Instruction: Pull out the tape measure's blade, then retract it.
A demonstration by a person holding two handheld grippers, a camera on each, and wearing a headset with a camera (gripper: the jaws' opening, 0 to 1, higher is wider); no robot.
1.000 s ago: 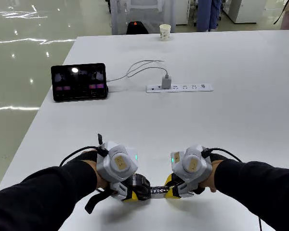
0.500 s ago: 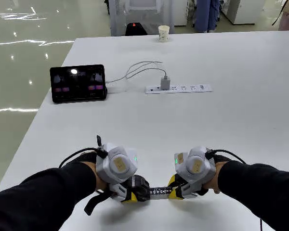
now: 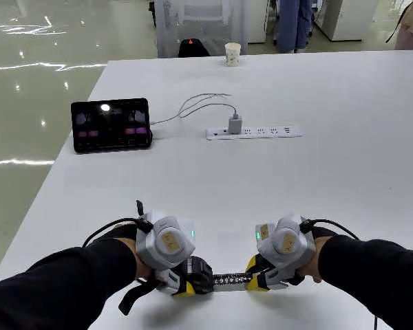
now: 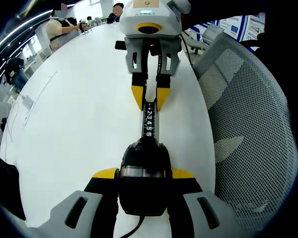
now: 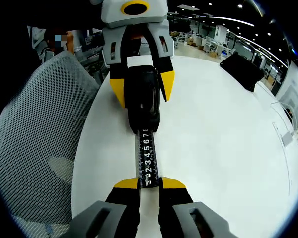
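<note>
Left gripper jaws clamped on tape measure case, down at the near edge of the surface. Right gripper jaws pinched on blade tip, short length out. Blade likely thin, springy, slick: grip flat near the tip. Case rigid: hold by its sides.

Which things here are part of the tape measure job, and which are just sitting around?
In use: tape measure, held in the left tongs; its blade, pinched by the right tongs.
Lying about: tablet, power strip, charger, paper cup, mesh chair.
</note>
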